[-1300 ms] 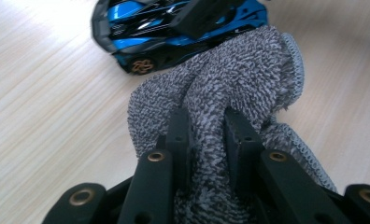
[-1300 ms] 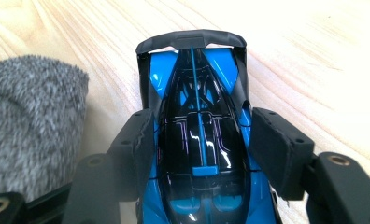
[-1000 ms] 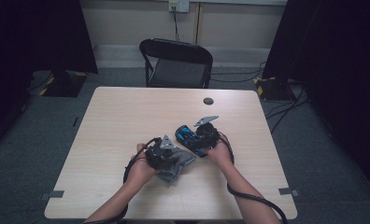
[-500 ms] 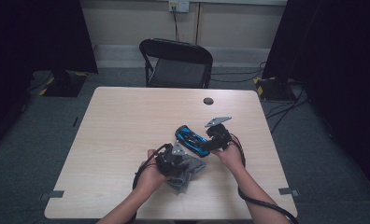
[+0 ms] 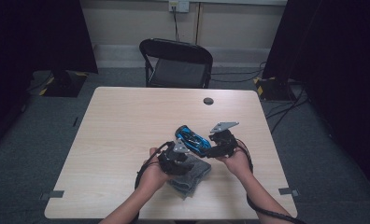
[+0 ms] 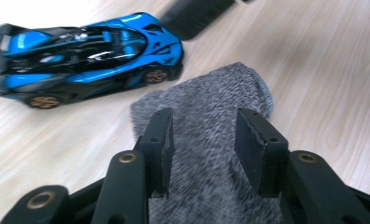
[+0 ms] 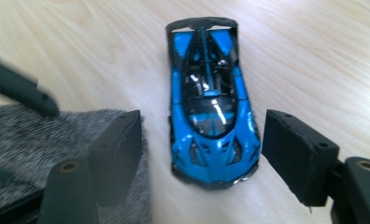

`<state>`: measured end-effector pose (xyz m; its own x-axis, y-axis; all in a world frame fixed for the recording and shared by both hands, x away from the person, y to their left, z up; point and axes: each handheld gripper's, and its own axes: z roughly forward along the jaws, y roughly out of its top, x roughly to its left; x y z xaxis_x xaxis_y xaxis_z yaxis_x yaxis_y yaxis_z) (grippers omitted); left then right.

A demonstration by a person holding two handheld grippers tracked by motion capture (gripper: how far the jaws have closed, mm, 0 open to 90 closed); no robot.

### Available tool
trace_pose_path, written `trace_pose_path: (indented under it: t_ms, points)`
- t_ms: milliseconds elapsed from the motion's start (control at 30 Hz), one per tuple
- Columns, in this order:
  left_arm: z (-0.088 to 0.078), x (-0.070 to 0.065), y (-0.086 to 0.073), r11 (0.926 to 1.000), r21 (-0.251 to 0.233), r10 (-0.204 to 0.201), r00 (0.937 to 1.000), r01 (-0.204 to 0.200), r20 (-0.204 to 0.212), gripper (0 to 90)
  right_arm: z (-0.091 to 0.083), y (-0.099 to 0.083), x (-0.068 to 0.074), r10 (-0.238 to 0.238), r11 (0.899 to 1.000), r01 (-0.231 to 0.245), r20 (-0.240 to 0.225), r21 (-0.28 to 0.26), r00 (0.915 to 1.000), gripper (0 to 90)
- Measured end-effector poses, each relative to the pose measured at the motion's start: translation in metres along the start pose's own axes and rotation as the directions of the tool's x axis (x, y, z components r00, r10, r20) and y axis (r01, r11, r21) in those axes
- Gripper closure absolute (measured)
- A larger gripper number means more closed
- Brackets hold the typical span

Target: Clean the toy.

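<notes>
A light wooden table (image 5: 122,126) is bearing a grey knitted cloth (image 6: 206,116) beside a blue toy car (image 7: 211,107). The left gripper (image 6: 204,140), jaws just opening, is hovering spread over the released cloth. The right gripper (image 7: 202,144) is standing spread, straddling the car untouched; any gripping is still outstanding.

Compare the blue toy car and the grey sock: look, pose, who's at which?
The toy car is glossy blue and black, hard-shelled; the sock is matte grey knit, soft. The car stands on its wheels; the sock lies flat. The car sits between the open right gripper jaws, untouched; the sock lies under the left gripper, whose jaws have just been opening, pads clear of it. Both rest side by side on the table.
</notes>
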<state>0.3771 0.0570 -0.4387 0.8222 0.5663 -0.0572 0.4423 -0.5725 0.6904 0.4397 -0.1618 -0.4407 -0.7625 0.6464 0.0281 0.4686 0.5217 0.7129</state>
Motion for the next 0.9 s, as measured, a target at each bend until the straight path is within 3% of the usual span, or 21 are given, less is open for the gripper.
trace_pose_path:
  t_ms: [200,400,533,700,900]
  points:
    - [-0.012,0.016,-0.014,0.9990,-0.005,-0.044,0.9988,0.044,-0.020,58.6,-0.005,-0.009,0.014,-0.019,1.000,0.019,-0.055,-0.013,0.9983,34.9]
    - [-0.014,0.028,-0.031,0.9977,0.029,-0.061,0.9972,0.062,-0.044,63.5,-0.006,-0.020,0.028,-0.042,0.999,0.042,-0.105,0.001,0.9936,41.8]
    - [-0.013,0.033,-0.038,0.9958,0.048,-0.077,0.9965,0.078,-0.035,63.6,-0.007,-0.029,0.034,-0.037,0.999,0.038,-0.135,0.002,0.9901,43.4]
    - [-0.012,0.029,-0.045,0.9956,0.077,-0.054,0.9985,0.055,-0.012,66.7,0.001,-0.040,0.040,-0.075,0.996,0.082,-0.136,0.047,0.9878,46.4]
    - [-0.009,0.014,-0.050,0.9940,0.109,-0.016,0.9994,0.013,0.030,69.6,0.013,-0.042,0.044,-0.091,0.994,0.097,-0.125,0.046,0.9881,46.6]
